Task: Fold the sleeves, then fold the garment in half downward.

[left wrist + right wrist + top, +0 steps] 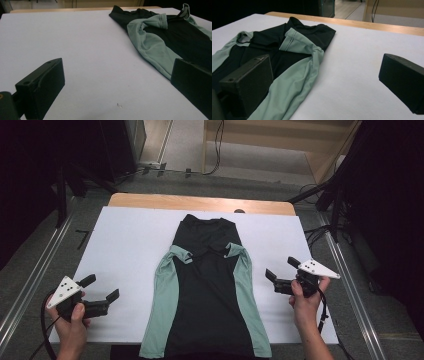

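A black shirt with pale green sleeves lies flat down the middle of the white table cover, both sleeves folded in over the body and its hem hanging over the near edge. My left gripper is held open to the left of the shirt, clear of it, nothing between its jaws. My right gripper is open to the right of the shirt, also holding nothing. The left gripper view shows the shirt ahead to the right; the right gripper view shows the shirt ahead to the left.
The wooden table edge shows beyond the white cover. Metal rails run along both sides of the table. Dark stands and cables sit on the floor around it. White cover lies bare on either side of the shirt.
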